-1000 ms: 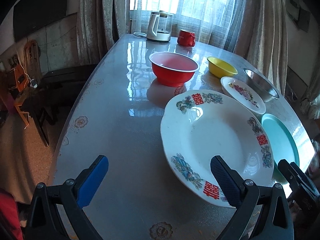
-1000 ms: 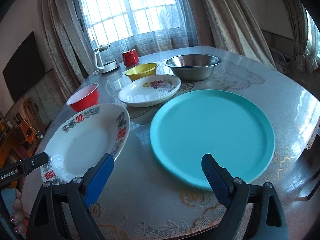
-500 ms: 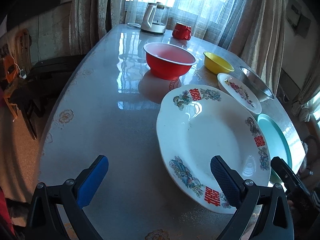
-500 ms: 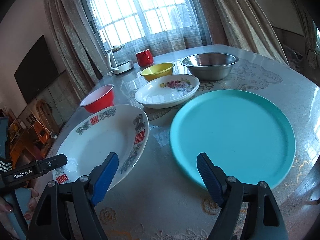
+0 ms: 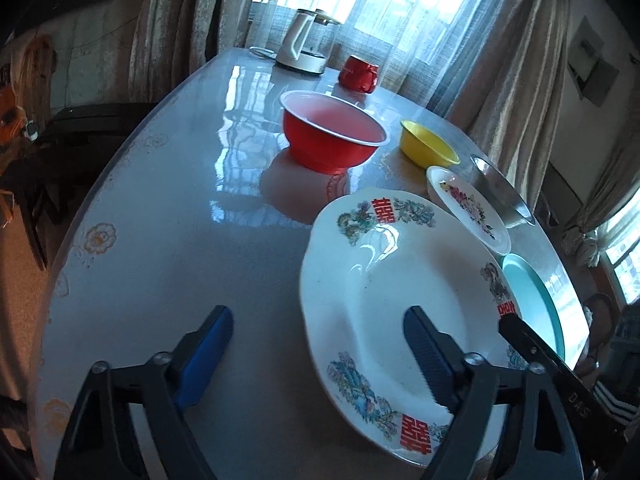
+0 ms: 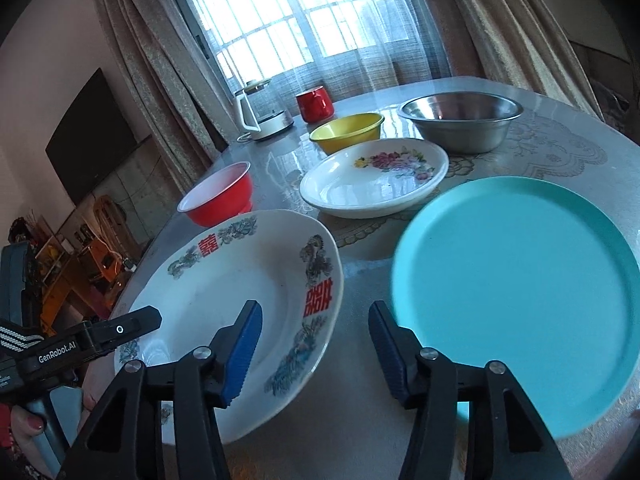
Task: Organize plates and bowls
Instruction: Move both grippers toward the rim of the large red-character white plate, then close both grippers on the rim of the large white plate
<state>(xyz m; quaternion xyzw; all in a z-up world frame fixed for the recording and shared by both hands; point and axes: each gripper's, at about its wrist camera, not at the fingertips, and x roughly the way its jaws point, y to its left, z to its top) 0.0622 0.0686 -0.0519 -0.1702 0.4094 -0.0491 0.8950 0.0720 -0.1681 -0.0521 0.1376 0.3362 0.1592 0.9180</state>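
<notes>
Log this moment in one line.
left tool: closing, straddles big white plate rim | right tool: closing, straddles plate's opposite rim | teal plate: untouched

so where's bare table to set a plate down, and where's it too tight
Free: the wide bare stretch of table left of the red bowl and big white plate, running back to the kettle. Crowded: the right side, where the yellow bowl, flowered plate, steel bowl and teal plate sit close together.

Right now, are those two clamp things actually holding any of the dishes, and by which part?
Nothing is held yet. Both the left gripper and the right gripper are closing astride opposite rims of the big white plate, pads not pressing it.
</notes>
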